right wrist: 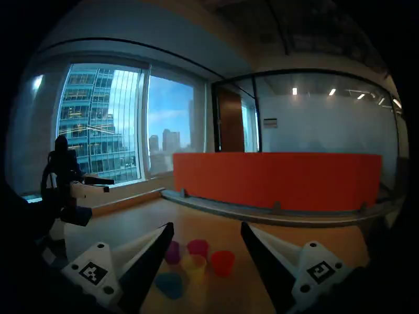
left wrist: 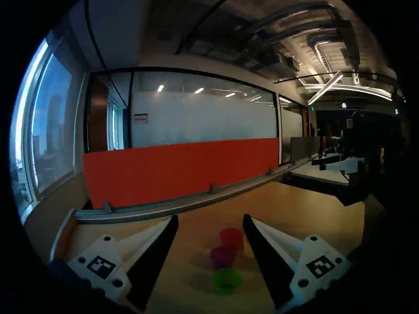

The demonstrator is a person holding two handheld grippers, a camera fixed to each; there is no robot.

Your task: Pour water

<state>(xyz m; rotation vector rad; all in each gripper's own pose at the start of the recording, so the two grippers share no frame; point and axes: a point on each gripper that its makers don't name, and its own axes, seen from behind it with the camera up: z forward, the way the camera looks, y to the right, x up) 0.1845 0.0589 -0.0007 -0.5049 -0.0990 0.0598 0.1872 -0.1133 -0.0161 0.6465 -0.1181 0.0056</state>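
You are at the very start of this one: both tools hover above the wooden worktop (left wrist: 298, 204) with nothing in them. The left gripper (left wrist: 209, 217) has its fingers spread wide, and past them, standing on the worktop, you see a red cup (left wrist: 230, 238), a purple cup (left wrist: 222, 256) and a green cup (left wrist: 226, 280) in a close row. The right gripper (right wrist: 206, 225) is spread just as wide and looks at the cluster from another side, where you can also make out a magenta cup (right wrist: 198, 247), a yellow cup (right wrist: 194, 264) and a blue cup (right wrist: 168, 284). All of them stand upright, well short of the orange partition (left wrist: 183, 167) along the far edge (whether any holds water I cannot tell; the light is dim and the cups are small). As I judge it, nothing of the pour is done: you have to pick a source cup, close the fingers on it, lift, tilt it over a receiving cup and set it back
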